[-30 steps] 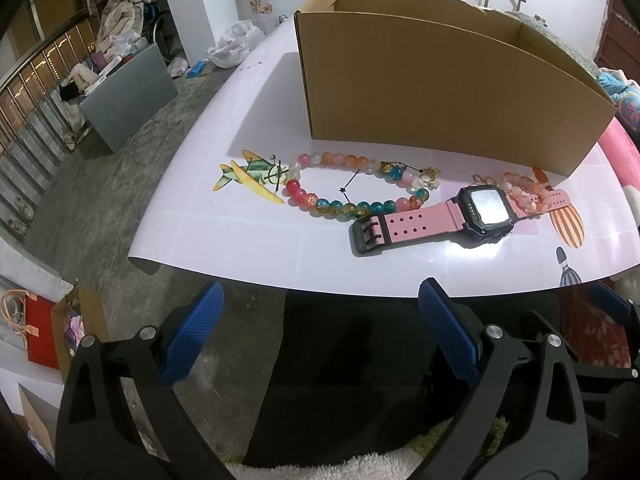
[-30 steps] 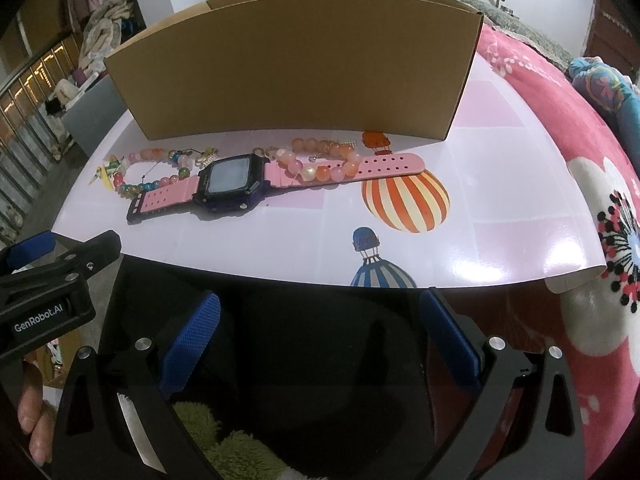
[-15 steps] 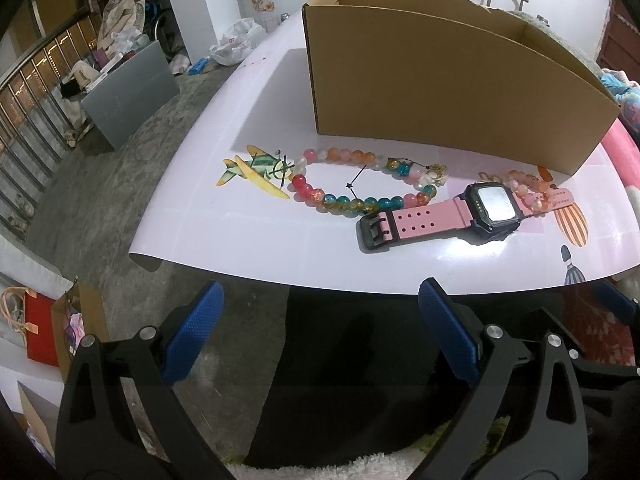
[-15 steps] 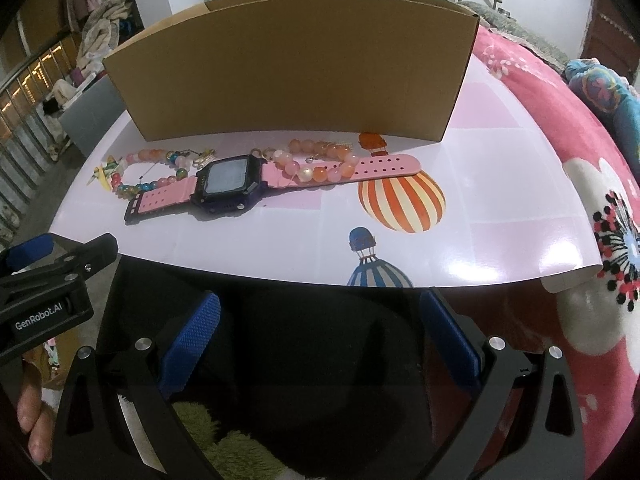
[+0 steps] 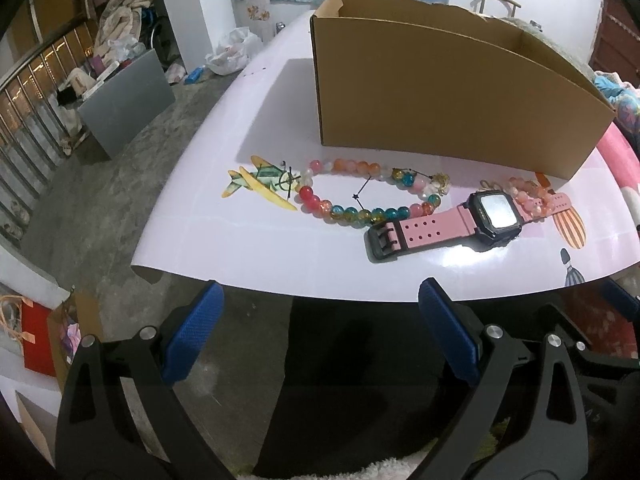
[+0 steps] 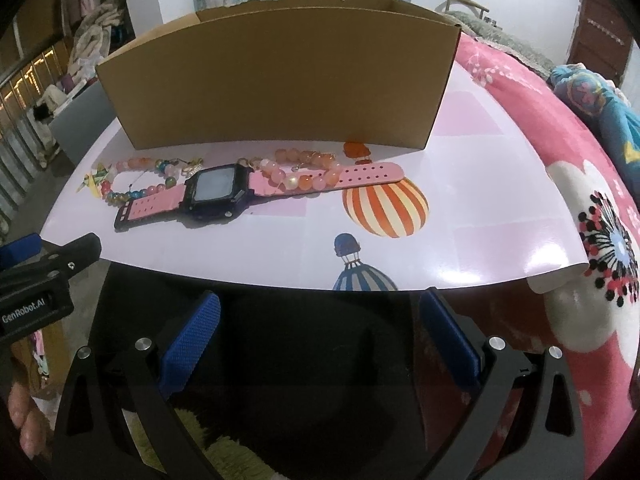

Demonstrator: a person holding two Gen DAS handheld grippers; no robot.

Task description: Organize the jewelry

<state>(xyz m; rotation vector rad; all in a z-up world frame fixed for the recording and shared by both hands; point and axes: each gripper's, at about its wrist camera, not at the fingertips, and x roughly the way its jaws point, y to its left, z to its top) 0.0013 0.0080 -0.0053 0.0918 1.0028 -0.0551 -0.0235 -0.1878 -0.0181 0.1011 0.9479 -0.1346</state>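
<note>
Watch [image 5: 472, 226]: lies flat on the surface, face up, pink strap stretched roughly left to right across both views, parallel to the near edge; black buckle end toward the left side, holed tail end toward the right.
Orange-pink bracelet [image 6: 304, 170]: draped over the watch strap on its right half, touching it, just in front of the box.
Multicolour bracelet [image 5: 360, 192]: open loop to the left of the watch, its near beads touching or almost touching the buckle end; cannot tell which.
Cardboard box [image 5: 448, 96]: open top, stands just behind all three pieces, long wall facing the jaws.
Surface [image 5: 248, 248]: glossy white-pink sheet with printed balloons and a plane.
Left gripper [image 5: 320, 340]: short of the near edge, jaws spread wide, empty; multicolour bracelet ahead, watch ahead and to its right.
Right gripper [image 6: 316, 336]: also short of the edge, jaws spread wide, empty; watch ahead and to its left, strap tail almost straight ahead.
Judgement: watch strap runs across the line of approach, so the jaws would need turning to pinch across the strap's width; the left is probably better placed for the multicolour bracelet.
</note>
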